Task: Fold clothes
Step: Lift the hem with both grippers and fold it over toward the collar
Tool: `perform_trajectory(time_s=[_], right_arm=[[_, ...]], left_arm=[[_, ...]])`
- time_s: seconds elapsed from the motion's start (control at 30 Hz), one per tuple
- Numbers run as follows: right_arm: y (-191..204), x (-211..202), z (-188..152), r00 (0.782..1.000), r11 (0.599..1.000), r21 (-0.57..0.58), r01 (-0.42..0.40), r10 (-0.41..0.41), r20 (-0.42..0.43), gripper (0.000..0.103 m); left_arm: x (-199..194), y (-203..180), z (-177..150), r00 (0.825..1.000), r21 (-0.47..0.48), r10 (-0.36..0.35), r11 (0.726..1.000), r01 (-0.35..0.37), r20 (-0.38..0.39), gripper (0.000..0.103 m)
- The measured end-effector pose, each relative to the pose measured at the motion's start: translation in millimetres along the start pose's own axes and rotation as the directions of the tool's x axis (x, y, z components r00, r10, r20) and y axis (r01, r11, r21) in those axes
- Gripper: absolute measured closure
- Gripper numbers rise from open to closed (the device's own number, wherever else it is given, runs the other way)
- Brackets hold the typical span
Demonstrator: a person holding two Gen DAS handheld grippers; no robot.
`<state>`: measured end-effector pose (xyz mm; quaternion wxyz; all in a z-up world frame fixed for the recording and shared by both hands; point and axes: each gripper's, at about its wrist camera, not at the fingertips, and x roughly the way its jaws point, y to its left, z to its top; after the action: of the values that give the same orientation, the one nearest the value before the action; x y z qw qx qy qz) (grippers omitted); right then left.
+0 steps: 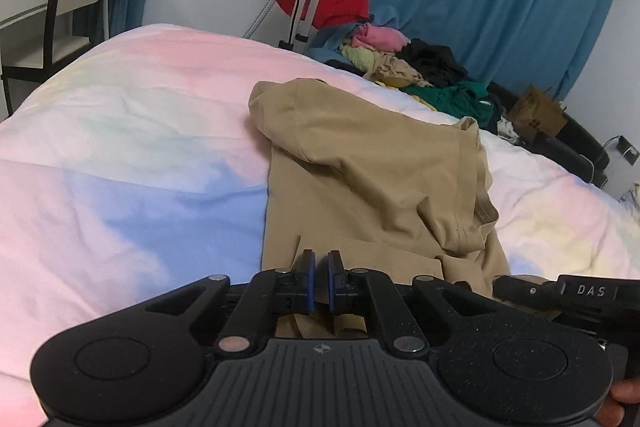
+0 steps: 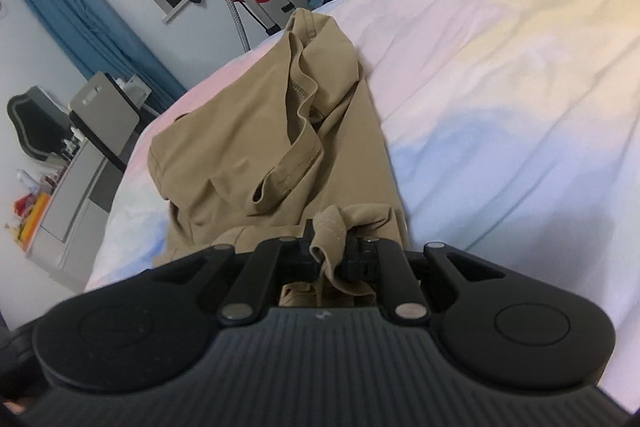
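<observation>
1. Your tan shirt (image 1: pixel 360 163) is soft, matte cloth with a ribbed collar, and it lies crumpled in the centre of both frames on the smooth pastel bedsheet (image 1: pixel 120 147).
2. Your left gripper (image 1: pixel 321 267), bottom centre of the left view, holds its blue-padded fingers almost together with a narrow gap, above the hem and holding nothing.
3. Your right gripper (image 2: pixel 332 247), bottom centre of the right view, pinches a bunched fold of the shirt.
4. A mixed clothes pile (image 1: pixel 420 67) sits at the upper right.
</observation>
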<state>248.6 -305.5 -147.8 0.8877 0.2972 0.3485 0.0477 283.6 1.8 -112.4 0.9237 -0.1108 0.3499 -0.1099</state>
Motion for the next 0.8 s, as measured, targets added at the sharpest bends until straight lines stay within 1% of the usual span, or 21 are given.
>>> perform_trajectory(time_s=[0.03, 0.07, 0.1, 0.13, 0.17, 0.2, 0.23, 0.27, 0.33, 0.4, 0.53, 0.7, 0.73, 0.77, 0.8], right_arm=[[-1.0, -0.8, 0.0, 1.000, 1.000, 0.013, -0.003, 0.003, 0.000, 0.088], [-1.9, -2.0, 0.3, 1.000, 1.000, 0.024, -0.007, 0.007, 0.000, 0.088], [-2.6, -3.5, 0.8, 1.000, 0.999, 0.033, -0.011, 0.011, -0.001, 0.088], [-3.1, -4.9, 1.9, 1.000, 0.999, 0.039, -0.015, 0.015, -0.002, 0.086], [-2.7, -6.9, 3.3, 1.000, 0.999, 0.049, -0.022, 0.022, -0.004, 0.078], [-1.8, -9.9, 3.8, 0.999, 0.998, 0.056, -0.038, 0.039, -0.007, 0.070], [-1.2, -12.9, 3.7, 0.998, 0.996, 0.061, -0.060, 0.061, -0.012, 0.049], [0.7, -16.9, 3.3, 0.997, 0.995, 0.059, -0.080, 0.081, -0.015, 0.037], [7.6, -26.9, 1.3, 0.997, 0.996, 0.032, -0.082, 0.082, -0.003, 0.036], [16.3, -38.5, -2.4, 0.998, 0.998, -0.019, -0.064, 0.064, 0.014, 0.036], [33.7, -64.8, -14.5, 0.997, 0.991, -0.135, -0.011, 0.021, 0.071, 0.036], [54.0, -102.0, -31.9, 0.987, 0.963, -0.263, 0.050, -0.007, 0.160, 0.036], [56.8, -109.9, -35.5, 0.983, 0.958, -0.280, 0.061, -0.010, 0.182, 0.031], [59.1, -117.1, -38.6, 0.978, 0.953, -0.294, 0.079, -0.016, 0.208, 0.017], [60.9, -123.4, -41.2, 0.971, 0.947, -0.306, 0.101, -0.028, 0.236, 0.010]], left_arm=[[-0.8, 1.1, -0.7, 1.000, -0.003, -0.008, 1.000, 0.008, 0.004, 0.090], [-5.8, -0.1, -2.5, 1.000, -0.001, -0.020, 1.000, 0.020, 0.013, 0.083], [-11.4, -1.6, -4.4, 0.999, 0.002, -0.033, 0.999, 0.033, 0.022, 0.075], [-18.1, -3.8, -6.7, 0.999, 0.007, -0.036, 0.999, 0.035, 0.025, 0.071], [-24.9, -6.1, -9.1, 0.999, 0.014, -0.036, 0.999, 0.036, 0.027, 0.067], [-31.7, -8.4, -11.5, 0.999, 0.020, -0.037, 0.999, 0.037, 0.029, 0.065], [-38.5, -10.6, -13.9, 0.999, 0.026, -0.038, 0.999, 0.038, 0.031, 0.065], [-44.5, -13.0, -17.3, 0.999, 0.032, -0.040, 0.999, 0.039, 0.028, 0.063], [-56.2, -17.9, -24.5, 0.999, 0.044, -0.042, 0.998, 0.041, 0.019, 0.057], [-69.9, -25.4, -30.9, 0.999, 0.080, -0.035, 0.996, 0.032, 0.033, 0.047], [-97.7, -44.7, -39.7, 0.996, 0.173, -0.031, 0.985, 0.016, 0.086, 0.038], [-132.5, -68.9, -50.4, 0.988, 0.287, -0.034, 0.958, -0.012, 0.154, 0.018], [-137.8, -72.7, -52.7, 0.985, 0.305, -0.033, 0.952, -0.020, 0.167, 0.017], [-142.8, -76.4, -55.0, 0.983, 0.321, -0.031, 0.947, -0.029, 0.180, 0.013], [-146.8, -78.2, -57.2, 0.982, 0.325, -0.025, 0.945, -0.039, 0.189, 0.009]])
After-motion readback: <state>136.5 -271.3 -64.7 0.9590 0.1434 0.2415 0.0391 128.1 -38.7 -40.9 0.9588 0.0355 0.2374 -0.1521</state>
